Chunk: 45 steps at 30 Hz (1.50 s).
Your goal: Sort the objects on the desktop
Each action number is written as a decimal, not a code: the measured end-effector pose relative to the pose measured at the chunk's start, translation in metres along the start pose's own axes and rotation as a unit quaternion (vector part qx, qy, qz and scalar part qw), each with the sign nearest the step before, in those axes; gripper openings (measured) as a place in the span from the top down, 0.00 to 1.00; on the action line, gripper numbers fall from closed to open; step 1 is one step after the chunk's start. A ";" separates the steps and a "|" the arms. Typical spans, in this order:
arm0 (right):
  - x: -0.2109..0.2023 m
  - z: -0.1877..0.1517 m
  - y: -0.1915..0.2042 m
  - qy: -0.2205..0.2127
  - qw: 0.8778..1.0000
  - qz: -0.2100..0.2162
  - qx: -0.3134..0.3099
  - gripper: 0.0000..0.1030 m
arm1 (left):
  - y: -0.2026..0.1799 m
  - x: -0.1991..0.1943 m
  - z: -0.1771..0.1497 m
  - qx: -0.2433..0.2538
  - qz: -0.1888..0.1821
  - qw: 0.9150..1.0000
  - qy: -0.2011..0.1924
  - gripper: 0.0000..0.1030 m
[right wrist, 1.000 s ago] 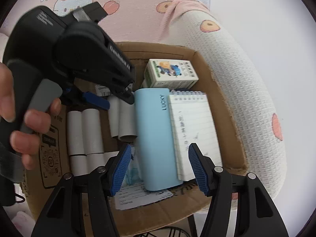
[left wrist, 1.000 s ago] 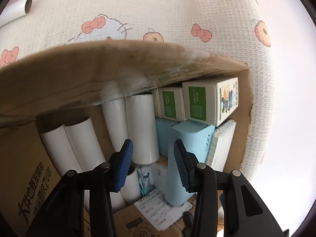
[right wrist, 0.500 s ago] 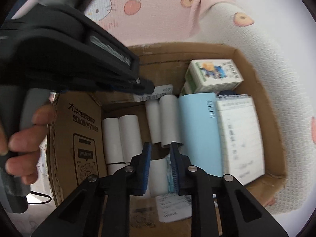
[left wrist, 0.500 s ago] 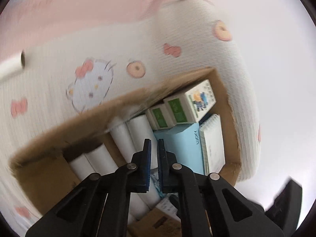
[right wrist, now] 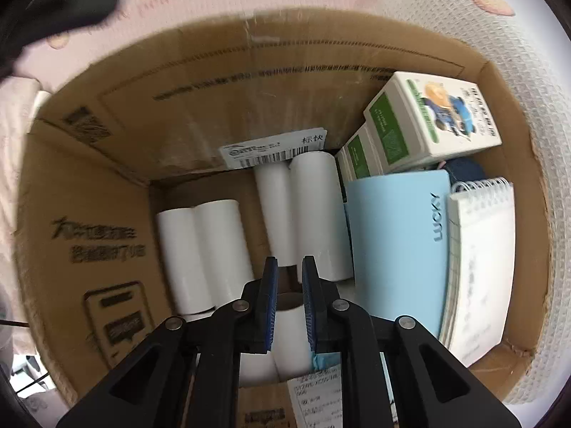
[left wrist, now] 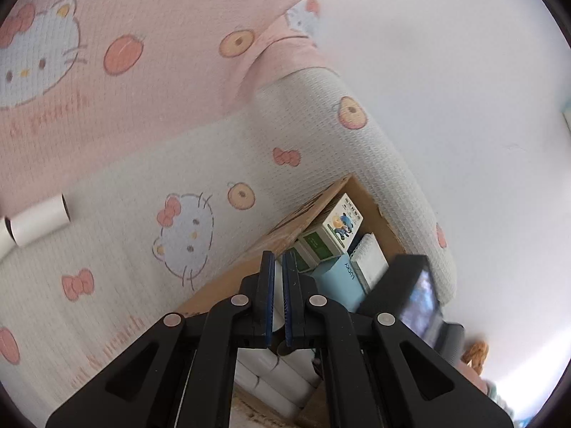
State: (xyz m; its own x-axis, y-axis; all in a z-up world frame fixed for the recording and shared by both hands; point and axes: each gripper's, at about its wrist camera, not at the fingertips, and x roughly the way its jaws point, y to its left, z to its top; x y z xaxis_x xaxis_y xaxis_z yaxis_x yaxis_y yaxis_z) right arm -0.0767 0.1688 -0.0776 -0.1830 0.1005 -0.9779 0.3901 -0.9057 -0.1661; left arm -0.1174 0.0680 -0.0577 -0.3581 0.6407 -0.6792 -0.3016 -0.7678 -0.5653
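Note:
A cardboard box holds several white paper rolls, a light blue case marked LUCKY, a spiral notepad and green-and-white cartons. My right gripper hangs over the box above the rolls, jaws nearly together with a narrow gap and nothing between them. My left gripper is shut and empty, raised above the box, which shows low in its view. A loose white roll lies on the mat at the left.
A pink and white Hello Kitty mat covers the surface under the box. The other gripper's black body shows at the lower right of the left wrist view. A white wall stands to the right.
Both grippers closed from wide open a second ago. The left gripper lifted up and away from the box. The right gripper moved lower into the box, over the rolls.

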 end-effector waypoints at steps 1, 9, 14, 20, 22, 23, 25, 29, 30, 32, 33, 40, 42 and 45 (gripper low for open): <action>0.007 0.002 0.003 0.006 1.000 -0.017 -0.004 0.89 | 0.000 -0.001 0.000 0.003 -0.003 1.000 -0.001 0.95; 0.037 0.011 0.010 0.033 0.996 -0.084 -0.016 0.91 | 0.013 0.002 -0.002 -0.012 -0.038 0.999 0.015 0.95; 0.050 0.018 0.022 0.048 0.992 -0.109 -0.039 0.91 | 0.015 -0.003 0.000 -0.002 -0.041 0.999 0.010 0.95; 0.070 0.023 0.038 0.069 0.986 -0.131 -0.072 0.91 | 0.019 -0.013 0.000 -0.001 -0.040 0.999 0.003 0.95; 0.075 0.023 0.043 0.070 0.983 -0.145 -0.082 0.91 | 0.019 -0.016 -0.001 0.003 -0.037 0.999 0.001 0.95; 0.076 0.023 0.043 0.069 0.984 -0.144 -0.081 0.91 | 0.019 -0.017 -0.002 0.003 -0.033 0.999 0.001 0.95; 0.074 0.022 0.041 0.063 0.986 -0.132 -0.076 0.91 | 0.020 -0.018 -0.004 0.001 -0.030 1.000 0.001 0.95; 0.064 0.021 0.038 0.028 0.989 -0.134 -0.063 0.91 | 0.022 -0.018 -0.005 -0.001 -0.034 0.999 -0.003 0.95; 0.063 0.021 0.040 0.021 0.986 -0.152 -0.069 0.91 | 0.022 -0.018 -0.005 0.001 -0.034 0.999 -0.004 0.95; 0.067 0.022 0.044 0.028 0.981 -0.170 -0.087 0.91 | 0.020 -0.018 -0.005 0.008 -0.034 0.999 -0.007 0.95; 0.071 0.021 0.045 0.037 0.980 -0.173 -0.092 0.91 | 0.020 -0.017 -0.005 0.008 -0.033 0.999 -0.008 0.95; 0.096 0.019 0.065 0.064 0.957 -0.239 -0.154 0.91 | 0.029 -0.016 -0.008 -0.005 -0.041 0.999 0.001 0.95; 0.097 0.020 0.065 0.069 0.958 -0.233 -0.153 0.91 | 0.030 -0.016 -0.010 -0.003 -0.039 0.999 0.006 0.95; 0.101 0.022 0.067 0.072 0.960 -0.225 -0.151 0.91 | 0.032 -0.017 -0.011 -0.005 -0.041 0.999 0.006 0.95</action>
State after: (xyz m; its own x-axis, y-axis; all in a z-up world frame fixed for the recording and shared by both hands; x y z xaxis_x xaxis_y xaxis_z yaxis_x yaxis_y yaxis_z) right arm -0.0890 0.1098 -0.1850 -0.2760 0.5302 -0.8017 0.5489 -0.5977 -0.5843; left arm -0.1107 0.0326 -0.0692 -0.3229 0.7008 -0.6361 -0.3198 -0.7133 -0.6236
